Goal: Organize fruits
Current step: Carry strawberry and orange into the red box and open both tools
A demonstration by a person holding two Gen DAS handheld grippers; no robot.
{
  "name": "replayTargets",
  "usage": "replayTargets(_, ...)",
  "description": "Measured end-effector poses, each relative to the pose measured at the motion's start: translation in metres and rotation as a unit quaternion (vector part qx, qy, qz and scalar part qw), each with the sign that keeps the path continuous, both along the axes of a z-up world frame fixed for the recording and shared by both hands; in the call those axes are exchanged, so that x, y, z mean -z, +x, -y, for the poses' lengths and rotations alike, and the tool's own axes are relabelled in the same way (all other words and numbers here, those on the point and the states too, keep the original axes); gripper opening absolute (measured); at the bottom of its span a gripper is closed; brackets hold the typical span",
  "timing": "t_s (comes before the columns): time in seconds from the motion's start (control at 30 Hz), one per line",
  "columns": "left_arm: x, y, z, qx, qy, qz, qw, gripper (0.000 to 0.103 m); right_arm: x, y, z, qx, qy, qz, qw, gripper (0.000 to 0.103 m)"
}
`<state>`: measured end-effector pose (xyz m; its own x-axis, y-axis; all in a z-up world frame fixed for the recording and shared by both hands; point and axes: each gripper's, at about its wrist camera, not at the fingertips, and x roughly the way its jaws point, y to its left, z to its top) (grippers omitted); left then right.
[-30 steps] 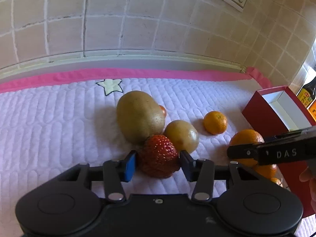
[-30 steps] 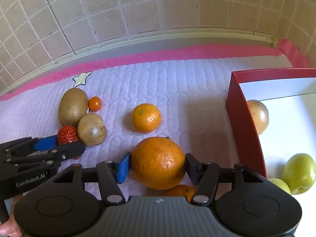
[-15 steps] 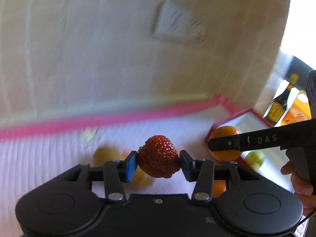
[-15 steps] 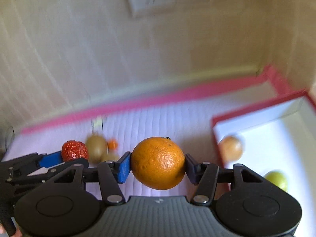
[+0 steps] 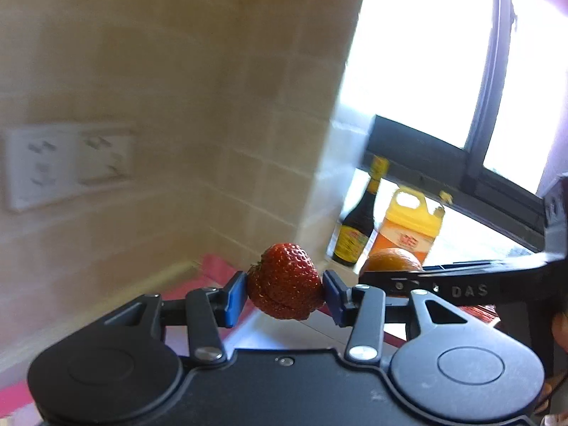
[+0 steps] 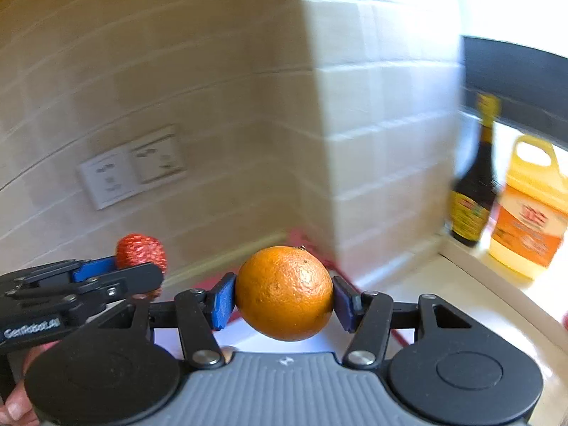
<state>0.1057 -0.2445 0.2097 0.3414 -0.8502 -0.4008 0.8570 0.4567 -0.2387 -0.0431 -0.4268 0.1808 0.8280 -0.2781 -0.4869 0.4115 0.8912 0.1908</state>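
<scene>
In right view only: hand [image 6: 14,406], perhaps.

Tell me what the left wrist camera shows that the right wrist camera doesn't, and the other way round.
Only the left wrist view shows the dark window frame and bright panes. Only the right wrist view shows the orange whole, and the person's fingers under the left gripper. Both show the strawberry in the left gripper, the orange in the right gripper, the wall sockets, the dark bottle and the yellow jug.
</scene>
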Motion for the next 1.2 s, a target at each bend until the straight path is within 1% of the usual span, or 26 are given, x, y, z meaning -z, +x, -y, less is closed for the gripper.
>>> replayTargets(0.13, 0.032, 0.002, 0.034, 0.016, 0.026, -0.047, 0.9984, 0.055, 0.023, -0.008, 0.022, 0.027, 0.029, -0.017, 0.999, 0.059)
replayTargets(0.23, 0.057, -0.002, 0.045, 0.017, 0.052, -0.062, 0.9966, 0.055, 0.039, -0.012, 0.033, 0.035, 0.051, -0.032, 0.998, 0.059)
replayTargets(0.33, 0.081, 0.006, 0.054, 0.009, 0.082, -0.076, 0.9938, 0.055, 0.057, -0.011, 0.037, 0.039, 0.081, -0.046, 0.995, 0.059)
replayTargets(0.4, 0.096, 0.014, 0.057, 0.013, 0.102, -0.088, 0.9908, 0.055, 0.068, -0.009, 0.036, 0.04, 0.095, -0.059, 0.993, 0.059)
replayTargets(0.47, 0.107, 0.02, 0.056, 0.011, 0.113, -0.097, 0.9888, 0.055, 0.082, -0.005, 0.031, 0.037, 0.104, -0.08, 0.991, 0.059)
replayTargets(0.53, 0.116, 0.023, 0.056, 0.011, 0.124, -0.101, 0.9871, 0.055, 0.095, 0.002, 0.027, 0.034, 0.113, -0.113, 0.986, 0.059)
replayTargets(0.6, 0.122, 0.023, 0.057, 0.014, 0.133, -0.105, 0.9855, 0.055, 0.106, 0.004, 0.024, 0.031, 0.12, -0.132, 0.983, 0.059)
replayTargets(0.7, 0.127, 0.021, 0.062, 0.015, 0.142, -0.101, 0.9845, 0.055, 0.114, 0.005, 0.021, 0.03, 0.127, -0.145, 0.981, 0.059)
replayTargets(0.83, 0.132, 0.021, 0.063, 0.014, 0.15, -0.107, 0.9828, 0.055, 0.119, 0.007, 0.017, 0.029, 0.129, -0.154, 0.979, 0.059)
replayTargets(0.9, 0.135, 0.02, 0.064, 0.018, 0.16, -0.11, 0.9807, 0.057, 0.12, 0.009, 0.016, 0.028, 0.135, -0.157, 0.978, 0.059)
replayTargets(0.93, 0.136, 0.021, 0.066, 0.026, 0.167, -0.115, 0.9789, 0.063, 0.121, 0.01, 0.016, 0.027, 0.135, -0.161, 0.977, 0.06)
replayTargets(0.97, 0.136, 0.021, 0.065, 0.04, 0.171, -0.12, 0.9771, 0.083, 0.121, 0.012, 0.015, 0.026, 0.136, -0.171, 0.975, 0.061)
replayTargets(1.0, 0.135, 0.021, 0.062, 0.047, 0.171, -0.122, 0.9767, 0.085, 0.12, 0.013, 0.017, 0.027, 0.137, -0.176, 0.974, 0.063)
replayTargets(1.03, 0.131, 0.022, 0.057, 0.041, 0.166, -0.116, 0.9784, 0.085, 0.118, 0.012, 0.018, 0.026, 0.138, -0.173, 0.975, 0.063)
replayTargets(1.1, 0.119, 0.023, 0.043, 0.032, 0.153, -0.112, 0.9814, 0.085, 0.107, 0.006, 0.02, 0.026, 0.139, -0.151, 0.978, 0.063)
replayTargets(1.2, 0.091, 0.025, 0.013, 0.025, 0.102, -0.108, 0.9885, 0.085, 0.09, 0.0, 0.026, 0.033, 0.137, -0.121, 0.983, 0.064)
